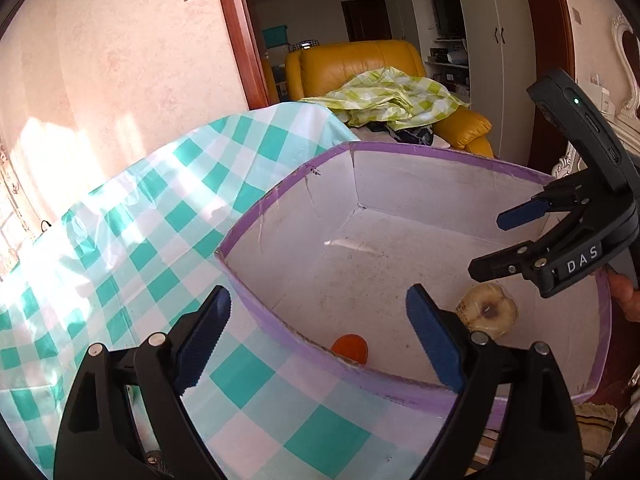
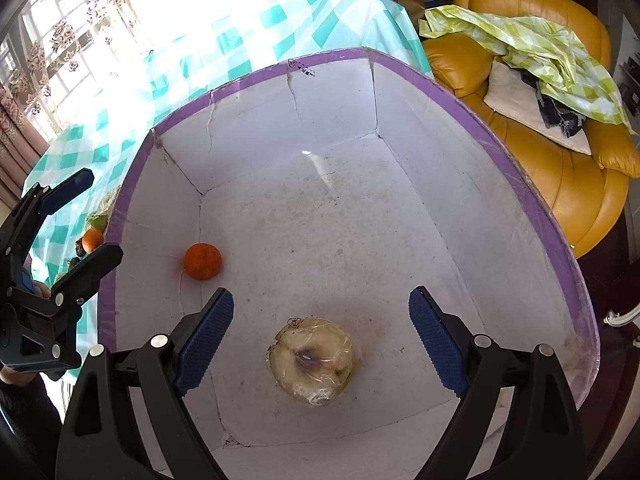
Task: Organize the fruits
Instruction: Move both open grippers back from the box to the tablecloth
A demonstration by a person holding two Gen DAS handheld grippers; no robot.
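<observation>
A white box with a purple rim (image 1: pixel 280 192) (image 2: pixel 520 184) stands on the checked tablecloth. On its floor lie a small orange (image 1: pixel 349 349) (image 2: pixel 202 261) and a pale yellowish fruit in clear wrap (image 1: pixel 489 311) (image 2: pixel 314 360). My left gripper (image 1: pixel 318 296) (image 2: pixel 102 214) is open above the box's near-left wall, one finger over the cloth and one over the inside, holding nothing. My right gripper (image 2: pixel 321 294) (image 1: pixel 486 245) is open above the wrapped fruit, its pads apart from it.
More fruit, an orange one (image 2: pixel 93 239) and a greenish one (image 2: pixel 100 222), lies on the teal checked tablecloth (image 1: pixel 120 240) left of the box. A yellow armchair (image 2: pixel 560 184) with a green checked cloth (image 2: pixel 540 40) stands beyond the table's far edge.
</observation>
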